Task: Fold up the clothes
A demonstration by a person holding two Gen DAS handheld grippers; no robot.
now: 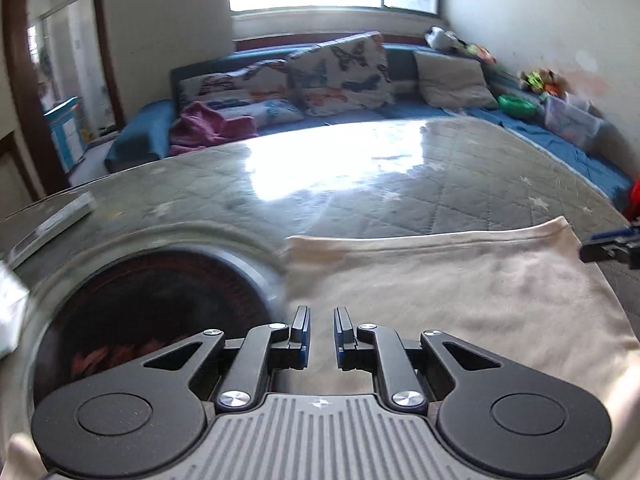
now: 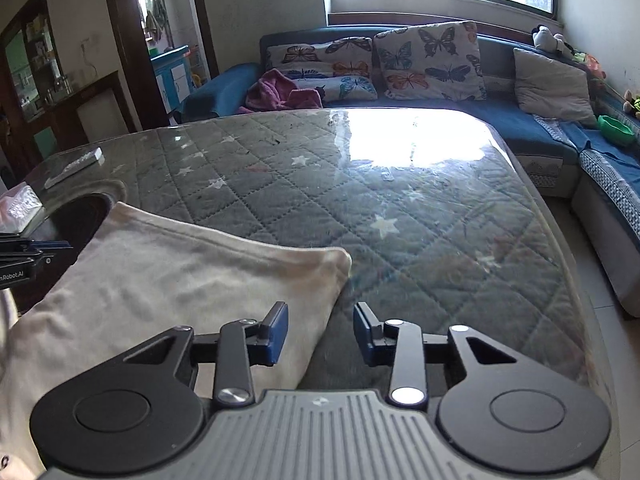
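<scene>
A cream garment (image 1: 460, 292) lies flat on the glass-topped table, with a straight folded edge on its far side. It also shows in the right wrist view (image 2: 168, 292). My left gripper (image 1: 322, 330) hovers over the garment's left part with its jaws a little apart and nothing between them. My right gripper (image 2: 320, 330) is open over the garment's right edge, one finger above the cloth and one above the table. The right gripper's tip shows at the far right of the left wrist view (image 1: 612, 246). The left gripper shows at the left edge of the right wrist view (image 2: 24, 256).
The table (image 2: 400, 208) has a grey quilted star-pattern cover under glass. A round dark opening (image 1: 160, 312) sits left of the garment. A remote (image 2: 76, 168) and a tissue pack (image 2: 20, 206) lie at the far left. A blue sofa (image 2: 540, 128) with cushions wraps behind and to the right.
</scene>
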